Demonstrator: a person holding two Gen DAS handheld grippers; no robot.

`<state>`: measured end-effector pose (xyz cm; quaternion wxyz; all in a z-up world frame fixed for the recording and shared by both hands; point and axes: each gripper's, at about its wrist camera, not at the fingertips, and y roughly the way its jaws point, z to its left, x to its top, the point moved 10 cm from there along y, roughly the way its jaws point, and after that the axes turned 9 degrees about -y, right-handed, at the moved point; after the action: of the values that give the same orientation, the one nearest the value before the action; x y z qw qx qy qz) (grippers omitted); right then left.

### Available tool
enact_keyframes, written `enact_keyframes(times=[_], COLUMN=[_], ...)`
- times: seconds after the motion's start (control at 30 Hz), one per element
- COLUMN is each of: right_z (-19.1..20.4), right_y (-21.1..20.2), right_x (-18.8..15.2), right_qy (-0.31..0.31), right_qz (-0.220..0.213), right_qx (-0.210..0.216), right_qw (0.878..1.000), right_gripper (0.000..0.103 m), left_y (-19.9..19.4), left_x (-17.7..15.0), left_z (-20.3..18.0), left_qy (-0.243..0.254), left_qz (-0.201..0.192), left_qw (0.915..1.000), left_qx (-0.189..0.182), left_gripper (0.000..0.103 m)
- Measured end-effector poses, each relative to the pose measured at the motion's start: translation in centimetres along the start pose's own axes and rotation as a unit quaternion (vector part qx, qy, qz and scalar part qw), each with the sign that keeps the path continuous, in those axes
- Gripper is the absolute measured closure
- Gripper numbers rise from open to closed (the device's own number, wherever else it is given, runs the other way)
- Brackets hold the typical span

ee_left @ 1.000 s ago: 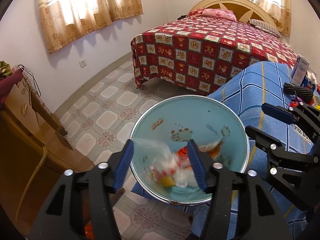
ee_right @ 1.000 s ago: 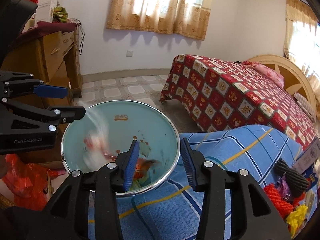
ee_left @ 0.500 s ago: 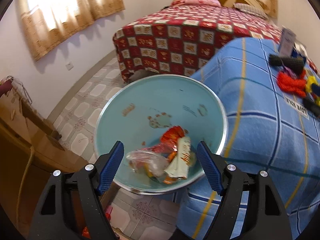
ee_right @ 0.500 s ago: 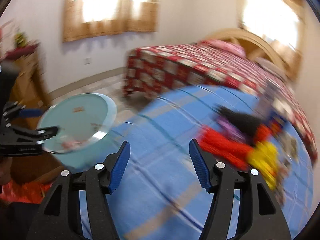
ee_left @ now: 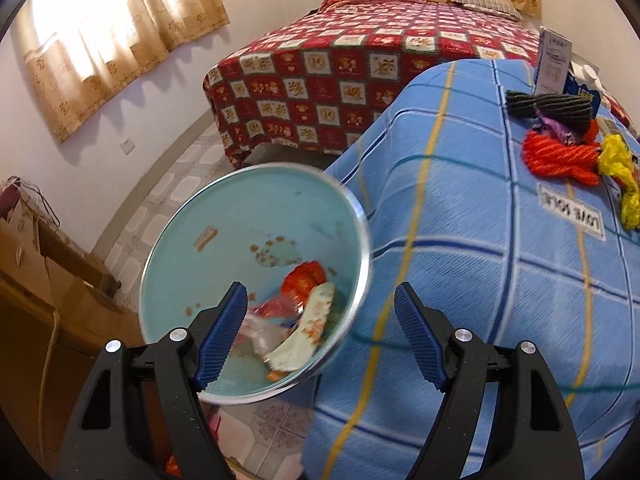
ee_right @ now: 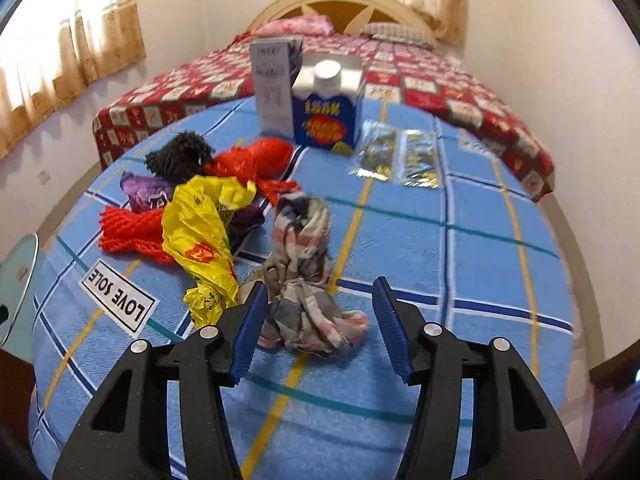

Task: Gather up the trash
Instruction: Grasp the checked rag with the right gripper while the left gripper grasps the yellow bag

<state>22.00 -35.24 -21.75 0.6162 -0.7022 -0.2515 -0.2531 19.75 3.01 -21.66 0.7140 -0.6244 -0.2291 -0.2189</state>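
The crumpled striped rag (ee_right: 304, 280) lies on the blue checked cloth of the table (ee_right: 460, 264), just ahead of and between the fingers of the right gripper (ee_right: 318, 330), which stand apart around it without pressing; they have just been narrowing a little, and nothing is gripped yet. To do this pick well, I judge it best to lower until both pads straddle the thickest bunch near the rag's lower end, then squeeze firmly so no loose tail snags the yellow wrapper (ee_right: 200, 232) just beside it. The right wrist view alone shows the blue carton (ee_right: 326, 120), the foil packets (ee_right: 396, 152) and the red netting (ee_right: 128, 228). The left wrist view alone shows the inside of the pale blue bin (ee_left: 256, 240), off the table's edge, wrappers (ee_left: 296, 312) already in its bottom, with the left gripper (ee_left: 318, 336) spread wide and empty above it.
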Motion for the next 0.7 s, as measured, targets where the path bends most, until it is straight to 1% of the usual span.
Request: enact_keyframes(times=[0.07, 0.1, 0.13, 0.17, 0.23, 0.4, 0.5, 0.6, 0.7], right_z=[0.3, 0.6, 0.6, 0.6, 0.7, -0.7, -2.7, -3.9, -5.5], right_y=[1.2, 1.8, 2.5, 2.7, 2.0, -1.1, -3.2, -3.8, -4.1], right_x=[-0.4, -0.4, -0.4, -0.5, -0.3, -0.5, -1.3, -1.8, -3.1], right_qy=[-0.002, 0.001, 0.01, 0.017, 0.024, 0.038, 0.044, 0.044, 0.047], right_qz=[0.019, 0.029, 0.039, 0.043, 0.033, -0.008, -0.026, -0.028, -0.024], right_qx=[0.013, 0.024, 0.038, 0.049, 0.057, 0.048, 0.024, 0.001, -0.015], right_qw=[1.0, 0.999, 0.998, 0.998, 0.998, 0.998, 0.998, 0.999, 0.998], right_gripper=[0.049, 0.051, 0.064, 0.071, 0.076, 0.077, 0.077, 0.077, 0.077], left_y=[-0.1, -0.2, -0.4, -0.6, -1.1, -2.4, -3.2, -4.0, -4.5], left_x=[0.4, 0.6, 0.9, 1.1, 1.4, 1.8, 1.8, 1.6, 1.5], left_z=[-1.1, -1.6, -2.5, -3.0, -4.5, -9.6, -13.7, -17.4, -20.9], left_qy=[0.001, 0.0, 0.0, 0.001, 0.003, 0.023, 0.042, 0.057, 0.076], left_qz=[-0.002, -0.003, -0.004, -0.006, -0.009, -0.014, -0.016, -0.016, -0.018], left_qw=[1.0, 1.0, 0.9999, 0.9998, 0.9995, 0.9976, 0.9953, 0.9928, 0.9901], left_qx=[-0.006, -0.009, -0.015, -0.019, -0.031, -0.064, -0.085, -0.104, -0.117], left_gripper=[0.028, 0.028, 0.028, 0.028, 0.028, 0.028, 0.028, 0.028, 0.028])
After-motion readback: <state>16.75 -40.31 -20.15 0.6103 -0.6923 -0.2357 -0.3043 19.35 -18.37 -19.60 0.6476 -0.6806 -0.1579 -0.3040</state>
